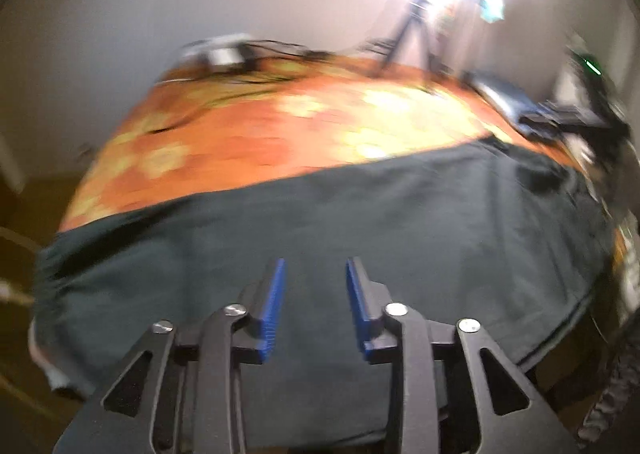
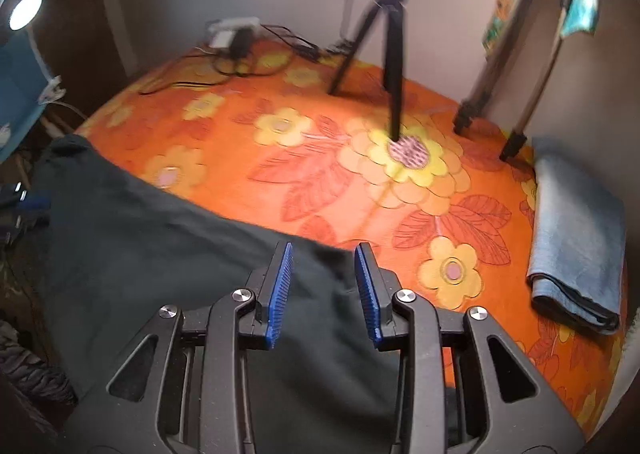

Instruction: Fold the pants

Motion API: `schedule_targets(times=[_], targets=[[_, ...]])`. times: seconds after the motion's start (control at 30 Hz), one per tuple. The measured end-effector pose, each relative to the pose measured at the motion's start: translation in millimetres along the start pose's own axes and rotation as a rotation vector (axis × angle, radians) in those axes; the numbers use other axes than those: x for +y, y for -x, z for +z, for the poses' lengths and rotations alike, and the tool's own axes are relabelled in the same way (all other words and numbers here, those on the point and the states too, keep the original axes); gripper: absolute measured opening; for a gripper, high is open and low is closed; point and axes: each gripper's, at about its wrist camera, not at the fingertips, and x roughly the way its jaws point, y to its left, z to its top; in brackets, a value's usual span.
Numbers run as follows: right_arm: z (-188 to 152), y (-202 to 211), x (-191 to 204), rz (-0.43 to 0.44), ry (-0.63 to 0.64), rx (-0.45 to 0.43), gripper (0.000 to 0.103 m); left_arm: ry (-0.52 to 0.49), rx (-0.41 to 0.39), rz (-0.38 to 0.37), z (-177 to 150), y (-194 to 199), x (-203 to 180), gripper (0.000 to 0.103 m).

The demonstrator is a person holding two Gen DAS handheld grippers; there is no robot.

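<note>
Dark pants point(image 1: 360, 221) lie spread flat along the near edge of a bed with an orange flowered cover point(image 1: 280, 125). My left gripper point(image 1: 315, 266) is open and empty, hovering above the middle of the dark fabric. In the right wrist view the pants point(image 2: 160, 246) fill the lower left. My right gripper point(image 2: 324, 252) is open and empty, above the fabric's right end near its far edge. The left wrist view is blurred.
A folded blue-grey garment point(image 2: 576, 238) lies at the bed's right edge. A black tripod point(image 2: 394, 65) stands on the cover point(image 2: 320, 157), with a second stand point(image 2: 516, 93) at the back right. A power strip with cables point(image 2: 236, 37) lies at the far edge.
</note>
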Motion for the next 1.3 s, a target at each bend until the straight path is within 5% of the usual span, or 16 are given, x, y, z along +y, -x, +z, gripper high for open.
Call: schedule_targets(times=[0.13,0.43,0.9,1.03,1.3], targets=[[3.7,18.2,44.1,0.051,0.052,-0.025,0.033,0.117,-0.025,0.128,-16.7,25.9,62.9,0.037],[59.5,23.5,172.7,0.220,0.220,-0.074,0.033,0.315,-0.048,0.254,-67.9,52.2,164.1,0.038],[127.2,-97.4,388.8,0.400,0.483,0.007,0.035,0.475,-0.168,0.106,-115.2,37.4,218.3,0.038],[141.8,-130.6,427.8,0.436,0.501,0.024,0.051,0.495,-0.158,0.096,-119.4,28.5,225.8,0.038],[156.4,-186.1,474.0,0.474,0.529,0.085,0.051,0.561,-0.193,0.032,-116.6,18.0,235.5,0.038]])
